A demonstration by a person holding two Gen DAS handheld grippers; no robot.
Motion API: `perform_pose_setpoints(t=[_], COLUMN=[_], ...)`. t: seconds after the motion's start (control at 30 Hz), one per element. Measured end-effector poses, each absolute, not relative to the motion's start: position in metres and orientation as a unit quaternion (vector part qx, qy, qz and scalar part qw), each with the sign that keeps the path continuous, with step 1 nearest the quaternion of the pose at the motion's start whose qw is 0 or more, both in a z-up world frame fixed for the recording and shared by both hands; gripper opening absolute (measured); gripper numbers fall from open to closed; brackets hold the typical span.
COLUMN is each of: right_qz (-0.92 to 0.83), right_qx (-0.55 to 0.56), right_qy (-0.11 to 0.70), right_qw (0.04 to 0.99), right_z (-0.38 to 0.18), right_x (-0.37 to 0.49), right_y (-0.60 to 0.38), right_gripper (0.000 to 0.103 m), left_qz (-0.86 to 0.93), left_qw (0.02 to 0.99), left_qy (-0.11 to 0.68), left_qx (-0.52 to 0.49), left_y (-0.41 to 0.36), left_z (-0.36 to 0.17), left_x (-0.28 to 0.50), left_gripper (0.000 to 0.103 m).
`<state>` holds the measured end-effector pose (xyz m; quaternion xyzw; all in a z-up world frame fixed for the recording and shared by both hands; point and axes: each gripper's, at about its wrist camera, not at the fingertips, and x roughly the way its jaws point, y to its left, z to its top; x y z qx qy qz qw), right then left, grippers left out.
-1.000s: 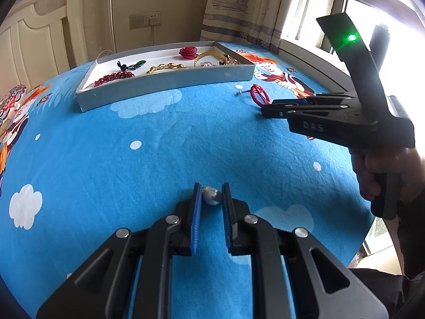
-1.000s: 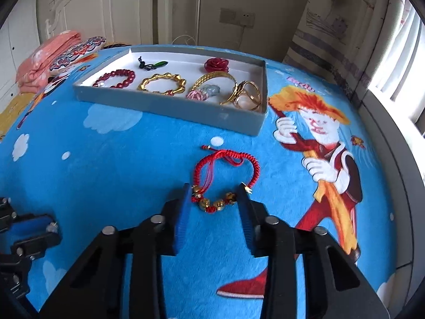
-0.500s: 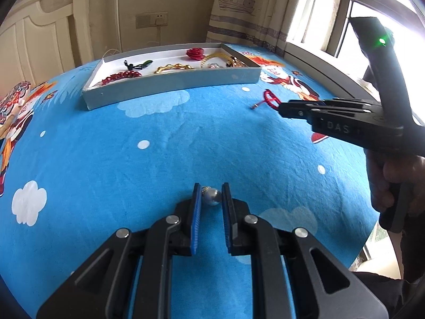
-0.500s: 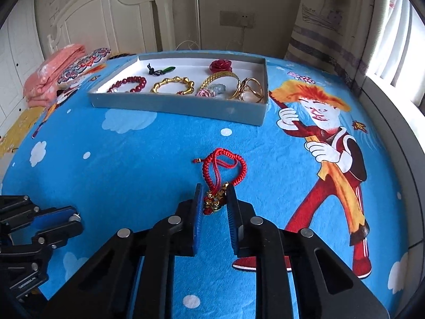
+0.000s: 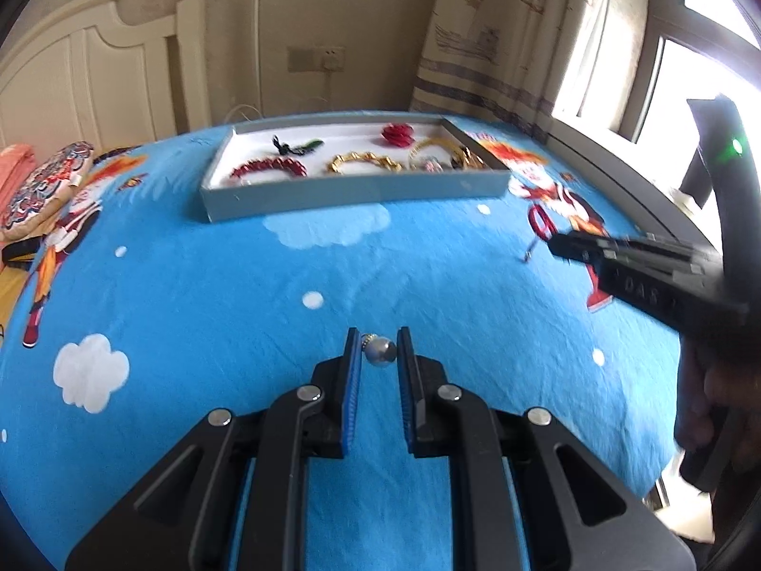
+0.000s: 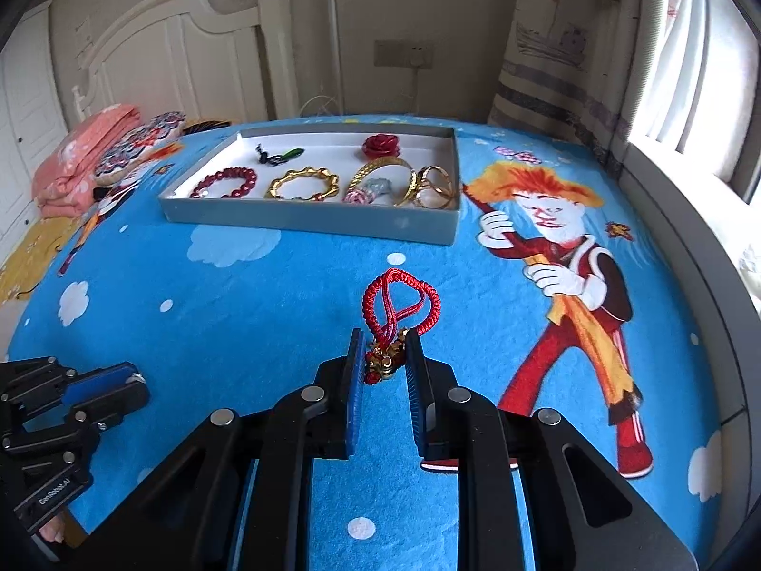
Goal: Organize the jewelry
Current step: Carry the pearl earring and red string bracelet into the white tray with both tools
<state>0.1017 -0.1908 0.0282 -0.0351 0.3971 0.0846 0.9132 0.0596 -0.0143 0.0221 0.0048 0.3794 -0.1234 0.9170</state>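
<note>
My left gripper (image 5: 376,349) is shut on a small silver bead pendant (image 5: 379,351), held just above the blue bedspread. My right gripper (image 6: 384,357) is shut on the gold charms of a red cord bracelet (image 6: 402,302), whose loop hangs forward off the blanket. The same bracelet (image 5: 542,223) pokes out past the right gripper in the left wrist view. A grey tray (image 6: 304,220) at the far side holds a dark red bead bracelet (image 6: 224,182), gold bracelets (image 6: 304,184), a red rose (image 6: 380,144) and a green-black piece (image 6: 278,156).
The blue cartoon bedspread (image 6: 238,295) covers the bed. Folded pink cloth and a patterned cushion (image 6: 95,152) lie at the far left. A white headboard (image 6: 190,47) and wall stand behind the tray; a window ledge (image 6: 675,219) runs along the right. A hand (image 5: 723,404) grips the right tool.
The right jaws closed on the red bracelet's charms and raised it off the blanket, its loop folding narrow. The left gripper kept the silver bead and turned slightly.
</note>
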Motion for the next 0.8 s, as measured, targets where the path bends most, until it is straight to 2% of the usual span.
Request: perform_pose_setpoints(t=[0.8], right_qz=[0.046], right_qx=[0.017], right_qy=[0.359], right_qw=[0.932], right_z=[0.053], right_x=[0.101], right_y=[-0.179], right_gripper=[0.018], left_qz=[-0.075], left_qw=[0.944], left_qy=[0.322], left_qx=[0.019], left_y=[-0.024], left_z=[0.062], left_x=[0.117], left_gripper=[0.015])
